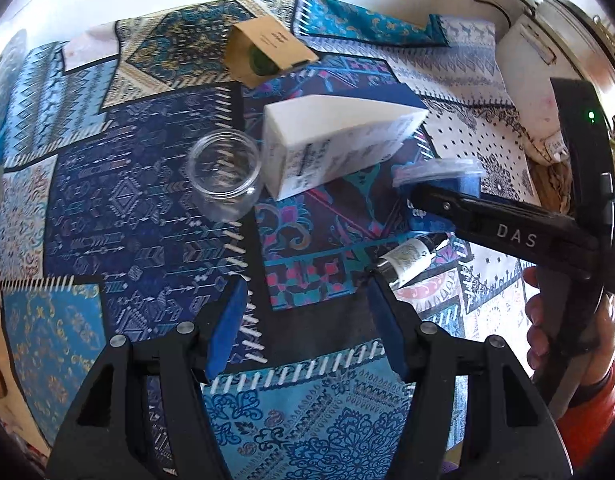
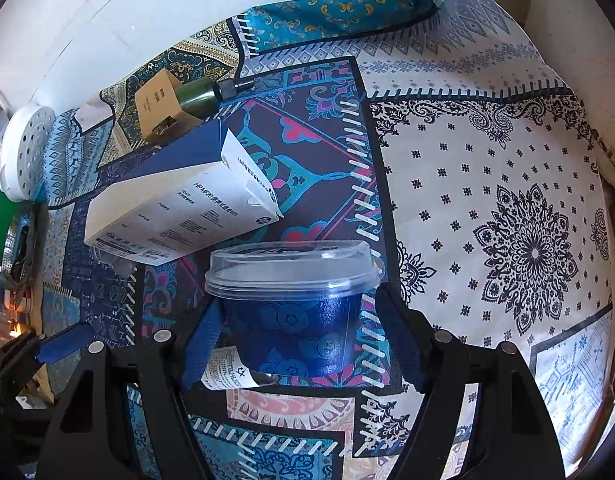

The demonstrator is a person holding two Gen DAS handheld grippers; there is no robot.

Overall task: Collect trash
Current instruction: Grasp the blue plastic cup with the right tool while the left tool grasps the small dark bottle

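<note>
Blue-padded fingers [image 1: 227, 328] of the left gripper [image 1: 303, 320] are seen lowest in the left wrist view, spread apart with only patterned cloth [image 1: 107, 216] between them; nothing is held. Just past the right fingertip, a small white bottle [image 1: 407, 258] with a dark cap is laid on its side on the cloth-covered surface. Farther out, a clear glass jar [image 1: 225, 174] stands upright and open, just beside a white carton [image 1: 335, 148] that is laid flat. Beyond the carton, a brown cardboard box [image 1: 267, 52] is laid with a green bottle [image 1: 259, 60] lodged in its open end. At the right, the right gripper [image 1: 423, 196] is held by a hand [image 1: 547, 332] in an orange sleeve, and its tip is placed at a blue cup [image 1: 439, 176] with a clear lid.

Nearest in the right wrist view, the right gripper [image 2: 299, 332] is set astride the blue cup [image 2: 291, 328], with one finger on each side of the cup's body. The left finger [image 2: 203, 340] is seen at the cup wall; whether the pads are pressed on it cannot be told. The cup stands upright under a clear domed lid [image 2: 291, 268]. A labelled small bottle [image 2: 235, 374] is partly hidden under the cup's near edge. Behind the cup lies the white carton [image 2: 179, 216], printed with dark text, and behind that the brown cardboard box [image 2: 159, 108] with the green bottle [image 2: 203, 94] projecting from it. A white perforated disc [image 2: 27, 148] is seen at the left edge, and the left gripper's blue pad [image 2: 63, 346] at lower left.
</note>
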